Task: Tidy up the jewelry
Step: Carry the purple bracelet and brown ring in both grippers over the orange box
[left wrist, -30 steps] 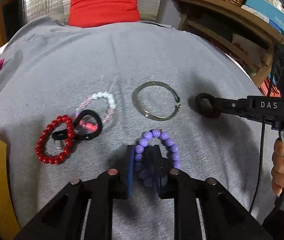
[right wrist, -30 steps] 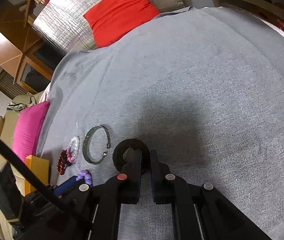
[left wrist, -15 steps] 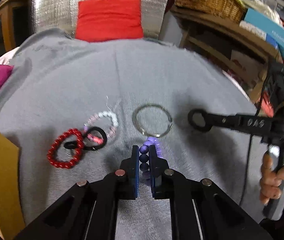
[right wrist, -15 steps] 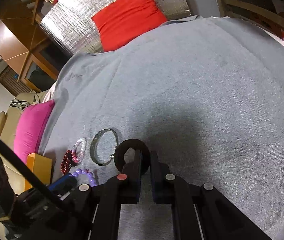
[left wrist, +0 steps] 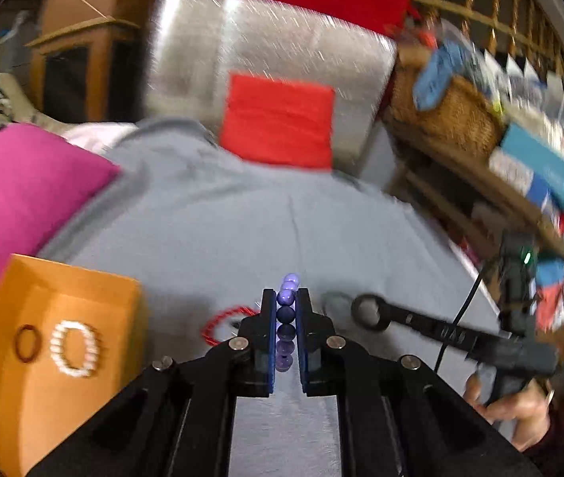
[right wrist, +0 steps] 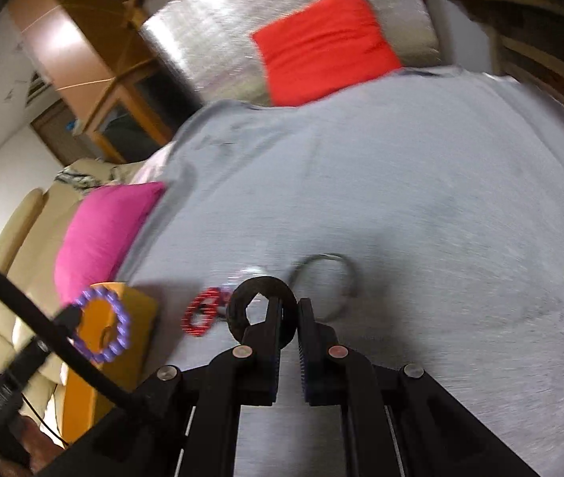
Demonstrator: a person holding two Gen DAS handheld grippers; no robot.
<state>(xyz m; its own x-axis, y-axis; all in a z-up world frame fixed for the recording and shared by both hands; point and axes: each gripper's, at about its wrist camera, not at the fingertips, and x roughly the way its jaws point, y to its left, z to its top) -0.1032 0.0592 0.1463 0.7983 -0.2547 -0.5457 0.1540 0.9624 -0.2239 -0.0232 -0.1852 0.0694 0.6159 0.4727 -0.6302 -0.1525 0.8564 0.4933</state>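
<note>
Purple bead bracelet (left wrist: 286, 310) is clamped in the left gripper (left wrist: 285, 298) above the grey cloth (left wrist: 210, 238); the right gripper (right wrist: 290, 310) pinches a black ring (right wrist: 242, 298). Red cushion (left wrist: 278, 119) and silver cushion (left wrist: 274, 39) stand at the cloth's far edge, an orange box (left wrist: 55, 342) at its left.

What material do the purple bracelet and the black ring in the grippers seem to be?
Purple bracelet: round glossy beads with light glints, probably plastic or glass. Black ring: matte, thick, no shine, perhaps rubber, fabric or wood; blur leaves it open.
</note>
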